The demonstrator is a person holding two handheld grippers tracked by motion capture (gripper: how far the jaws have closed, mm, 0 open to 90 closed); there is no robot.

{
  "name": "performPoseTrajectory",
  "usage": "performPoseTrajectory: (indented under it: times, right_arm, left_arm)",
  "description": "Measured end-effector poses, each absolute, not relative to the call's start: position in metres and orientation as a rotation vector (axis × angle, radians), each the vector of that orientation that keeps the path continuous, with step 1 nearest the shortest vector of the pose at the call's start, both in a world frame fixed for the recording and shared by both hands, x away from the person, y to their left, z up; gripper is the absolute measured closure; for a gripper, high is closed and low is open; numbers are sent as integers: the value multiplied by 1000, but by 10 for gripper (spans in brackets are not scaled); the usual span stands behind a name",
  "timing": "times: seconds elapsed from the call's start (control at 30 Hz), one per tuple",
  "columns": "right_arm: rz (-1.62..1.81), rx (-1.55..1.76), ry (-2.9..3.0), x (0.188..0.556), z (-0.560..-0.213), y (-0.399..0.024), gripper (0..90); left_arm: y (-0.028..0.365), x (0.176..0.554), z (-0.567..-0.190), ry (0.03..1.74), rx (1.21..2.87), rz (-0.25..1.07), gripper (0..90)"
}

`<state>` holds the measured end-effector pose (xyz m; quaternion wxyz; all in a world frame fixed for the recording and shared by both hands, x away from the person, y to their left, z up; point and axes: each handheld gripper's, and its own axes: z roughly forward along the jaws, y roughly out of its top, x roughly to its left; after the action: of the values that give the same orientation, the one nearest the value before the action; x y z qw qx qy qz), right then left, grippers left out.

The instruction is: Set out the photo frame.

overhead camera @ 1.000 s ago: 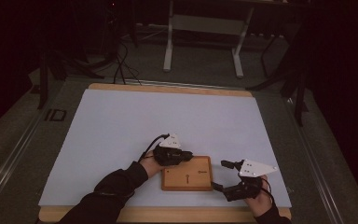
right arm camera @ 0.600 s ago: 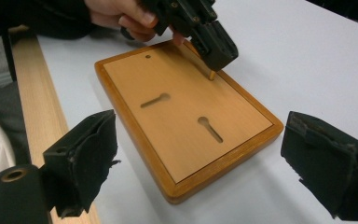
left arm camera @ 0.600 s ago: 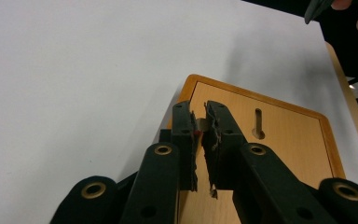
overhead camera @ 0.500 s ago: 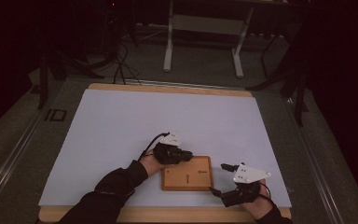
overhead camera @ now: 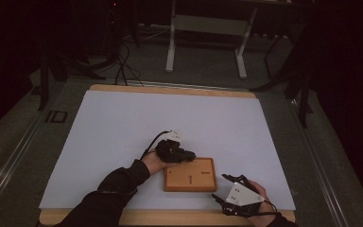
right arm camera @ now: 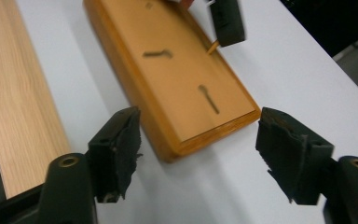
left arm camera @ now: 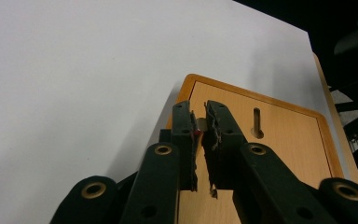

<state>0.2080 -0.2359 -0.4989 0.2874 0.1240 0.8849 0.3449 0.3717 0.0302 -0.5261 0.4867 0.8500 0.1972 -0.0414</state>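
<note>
Near the table's front edge, on the white sheet (overhead camera: 123, 137), lies a flat wooden box (overhead camera: 190, 174) with slots in its top panel. Left gripper (left arm camera: 200, 128): jaws together, pinching a small peg-like piece at the box's far-left edge; what exactly it is, I cannot tell. Right gripper (right arm camera: 198, 151): jaws apart and just been closing, nothing between the pads, box corner just ahead. Judgement: box is rigid, light, smooth-finished, likely slippery; best gripped across its thin side walls.
</note>
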Motion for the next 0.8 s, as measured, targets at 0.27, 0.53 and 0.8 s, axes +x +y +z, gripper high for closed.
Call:
performPoseTrajectory:
  times: [0.27, 0.53, 0.8]
  right_arm:
    - [656, 43, 2278, 192, -518, -224, 408]
    - [505, -135, 2150, 191, -535, -218, 508]
    - [437, -197, 2092, 193, -543, -213, 558]
  left_arm:
    - [31, 378, -527, 489, 2061, -149, 831]
    - [32, 380, -527, 492, 2059, -161, 833]
    - [32, 382, -527, 492, 2059, -169, 834]
